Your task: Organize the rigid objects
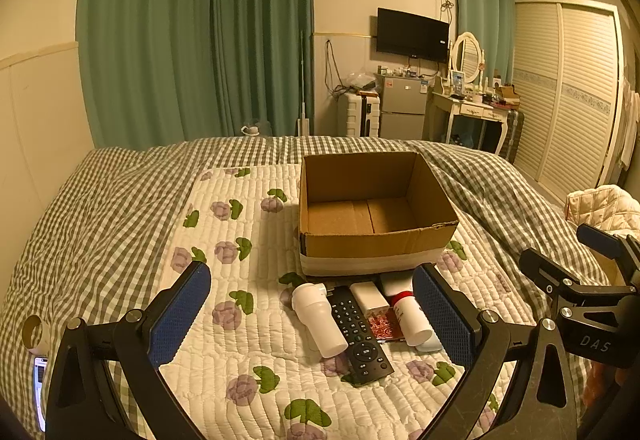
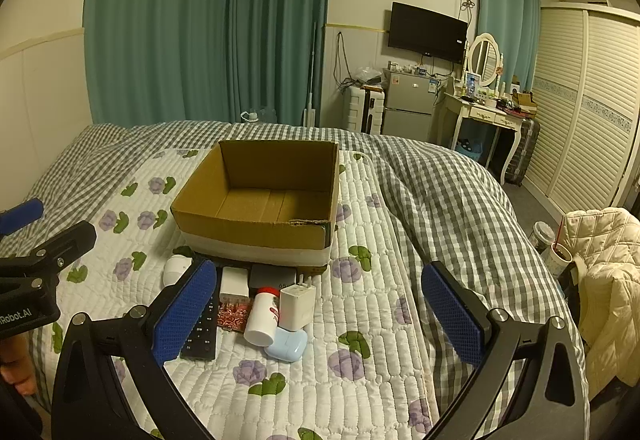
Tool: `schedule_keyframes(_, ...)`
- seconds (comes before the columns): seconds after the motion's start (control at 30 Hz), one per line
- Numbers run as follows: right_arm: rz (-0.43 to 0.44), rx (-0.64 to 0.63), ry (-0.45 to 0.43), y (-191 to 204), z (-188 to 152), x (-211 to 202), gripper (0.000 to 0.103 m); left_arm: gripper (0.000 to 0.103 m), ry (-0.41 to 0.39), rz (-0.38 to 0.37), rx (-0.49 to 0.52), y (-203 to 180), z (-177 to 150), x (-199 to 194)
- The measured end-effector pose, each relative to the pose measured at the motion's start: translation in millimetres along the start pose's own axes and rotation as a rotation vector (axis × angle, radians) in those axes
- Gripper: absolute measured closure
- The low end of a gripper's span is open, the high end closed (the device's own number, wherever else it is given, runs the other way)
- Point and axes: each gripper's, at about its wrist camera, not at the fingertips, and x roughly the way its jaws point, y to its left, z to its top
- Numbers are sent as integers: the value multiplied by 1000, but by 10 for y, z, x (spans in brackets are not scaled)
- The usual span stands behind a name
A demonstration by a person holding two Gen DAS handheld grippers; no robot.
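With both grippers spread and empty, the remote control (image 1: 358, 332), lying lengthwise toward the empty cardboard box (image 1: 372, 240) just in front of it, is framed by the nearer left gripper (image 1: 312, 316), while the right gripper (image 2: 320, 304) is offset rightward.

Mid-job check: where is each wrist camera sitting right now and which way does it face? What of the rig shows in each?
Left wrist: low over the quilt, facing the cardboard box across the remote; own open left gripper frames it, right gripper at the right edge.
Right wrist: further right, same heading; box sits left of centre, own right gripper open, left gripper at the left edge.
Shared: box, remote, white bottle, curtains.
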Motion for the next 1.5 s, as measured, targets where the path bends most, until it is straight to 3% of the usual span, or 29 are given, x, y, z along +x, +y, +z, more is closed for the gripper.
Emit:
schedule_keyframes(0.93, -4, -5, 1, 2, -1, 4, 0, 0, 5, -11, -5, -7, 2, -21)
schedule_keyframes(1.03, -15, 1, 26, -28, -37, 72, 0, 0, 36, -29, -9, -25, -21, 54)
schedule_keyframes(1.23, -10, 4, 114, -89, -111, 451, 0, 0, 160, 25, 48, -199, -206, 501)
schedule_keyframes(1.5, -18, -14, 259, -105, -370, 927, 0, 2, 444, -12, 61, -318, -712, 1225)
